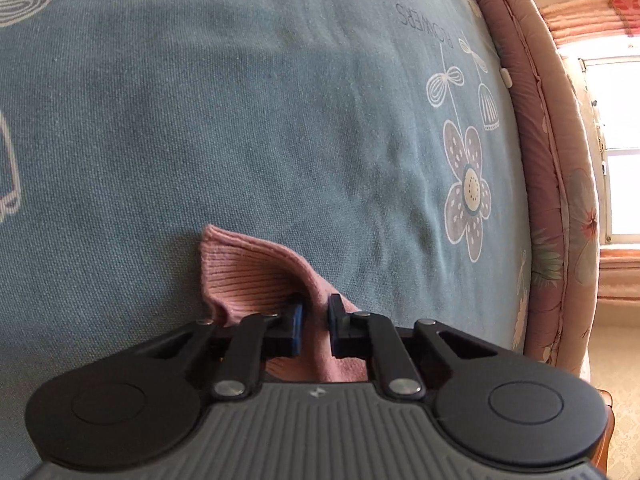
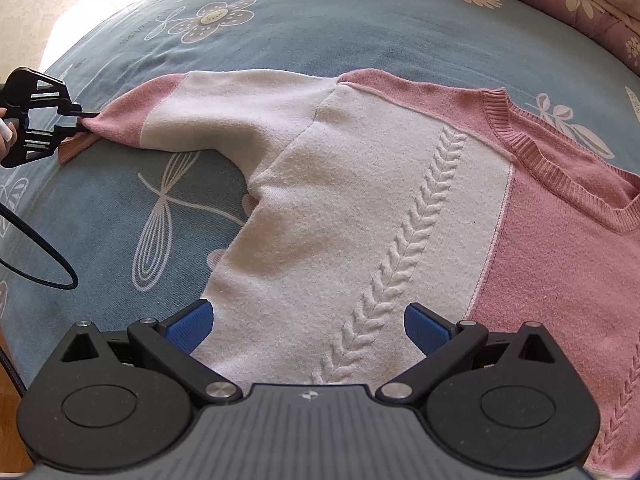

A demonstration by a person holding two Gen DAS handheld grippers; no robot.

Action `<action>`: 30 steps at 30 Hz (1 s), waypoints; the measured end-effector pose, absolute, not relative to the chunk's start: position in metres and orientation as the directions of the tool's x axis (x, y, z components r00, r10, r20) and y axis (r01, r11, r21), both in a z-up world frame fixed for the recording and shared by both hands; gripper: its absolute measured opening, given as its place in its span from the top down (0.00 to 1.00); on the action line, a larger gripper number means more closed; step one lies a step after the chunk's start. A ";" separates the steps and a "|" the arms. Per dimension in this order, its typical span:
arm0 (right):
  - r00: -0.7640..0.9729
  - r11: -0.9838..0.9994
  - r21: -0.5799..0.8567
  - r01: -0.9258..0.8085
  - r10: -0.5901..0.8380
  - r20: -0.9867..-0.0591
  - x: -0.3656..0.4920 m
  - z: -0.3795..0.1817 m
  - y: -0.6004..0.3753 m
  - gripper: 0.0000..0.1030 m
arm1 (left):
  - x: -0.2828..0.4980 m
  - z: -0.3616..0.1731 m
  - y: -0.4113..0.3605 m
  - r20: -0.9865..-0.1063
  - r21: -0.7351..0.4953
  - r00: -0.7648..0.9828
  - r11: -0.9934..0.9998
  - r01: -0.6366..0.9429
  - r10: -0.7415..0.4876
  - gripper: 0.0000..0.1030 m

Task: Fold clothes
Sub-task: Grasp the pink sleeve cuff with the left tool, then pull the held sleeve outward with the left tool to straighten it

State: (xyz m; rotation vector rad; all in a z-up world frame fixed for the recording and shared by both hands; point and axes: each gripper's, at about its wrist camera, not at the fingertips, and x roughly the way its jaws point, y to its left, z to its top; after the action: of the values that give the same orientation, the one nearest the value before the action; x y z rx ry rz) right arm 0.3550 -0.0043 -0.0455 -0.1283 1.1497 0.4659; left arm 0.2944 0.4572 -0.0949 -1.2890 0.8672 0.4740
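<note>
Left gripper (image 1: 314, 330) is clamped on the pink ribbed cuff (image 1: 248, 276), pads pinching the knit just behind the hem. That's the natural handle: grab the cuff end and the whole sleeve (image 2: 224, 108) follows for folding across the body. The right view confirms it, with the sleeve stretched out sideways to the gripper and the cuff bunched at the tips.

Right gripper (image 2: 308, 328) hangs with jaws wide apart above the lower front, holding nothing. My guess is it's ready to pin the body while the sleeve comes over.

Sweater (image 2: 360, 200) lies face up, spread flat on the blue flower-print bedspread (image 2: 320, 32). Cream front panel with a raised braid running down it, pink shoulders, right side and ribbed collar. Body mostly smooth, slight rumpling at the armpit. No fold made yet.
</note>
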 end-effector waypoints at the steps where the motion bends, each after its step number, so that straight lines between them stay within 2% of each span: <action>1: 0.315 0.894 0.144 -0.425 0.295 -0.902 0.355 -0.046 -0.004 0.00 | 0.297 -0.089 0.455 -0.778 -0.625 0.613 0.276 -0.730 -0.141 0.96; 8: 0.309 0.897 0.154 -0.415 0.298 -0.903 0.356 -0.045 -0.006 0.00 | 0.307 -0.018 0.446 -0.644 -0.713 0.761 0.426 -0.556 -0.084 0.96; 13: 0.310 0.896 0.158 -0.416 0.302 -0.901 0.358 -0.045 -0.004 0.00 | 0.296 0.009 0.436 -0.640 -0.654 0.766 0.563 -0.506 -0.055 0.96; 15: 0.307 0.894 0.156 -0.420 0.302 -0.903 0.358 -0.046 -0.002 0.00 | 0.290 0.001 0.439 -0.696 -0.594 0.718 0.582 -0.556 -0.024 0.96; 16: 0.304 0.892 0.157 -0.424 0.303 -0.903 0.358 -0.047 -0.002 0.00 | 0.287 -0.010 0.444 -0.749 -0.541 0.662 0.581 -0.609 -0.003 0.91; 19: 0.294 0.887 0.154 -0.434 0.302 -0.907 0.358 -0.048 -0.002 0.00 | 0.277 -0.040 0.456 -0.865 -0.338 0.486 0.571 -0.748 0.125 0.93; 21: 0.289 0.884 0.152 -0.441 0.300 -0.909 0.358 -0.049 -0.003 0.00 | 0.276 -0.044 0.461 -0.878 -0.295 0.452 0.567 -0.769 0.155 0.94; 23: 0.286 0.883 0.147 -0.446 0.296 -0.911 0.357 -0.050 -0.005 0.00 | 0.278 -0.037 0.451 -0.848 -0.329 0.512 0.624 -0.709 0.134 0.86; 25: 0.276 0.887 0.152 -0.435 0.292 -0.916 0.358 -0.055 -0.008 0.00 | 0.291 -0.030 0.430 -0.840 -0.291 0.530 0.728 -0.621 0.116 0.77; 27: 0.271 0.893 0.154 -0.423 0.287 -0.919 0.359 -0.059 -0.008 0.00 | 0.310 -0.025 0.408 -0.840 -0.247 0.535 0.817 -0.521 0.087 0.76; 30: 0.272 0.891 0.144 -0.430 0.280 -0.921 0.359 -0.059 -0.005 0.00 | 0.317 -0.029 0.396 -0.846 -0.270 0.532 0.820 -0.505 0.049 0.64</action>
State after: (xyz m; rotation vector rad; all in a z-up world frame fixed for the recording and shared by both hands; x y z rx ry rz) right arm 0.3592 -0.0053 -0.0594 -0.1437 1.2050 0.4803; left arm 0.3170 0.3957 -0.0286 -0.5294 0.9622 0.3494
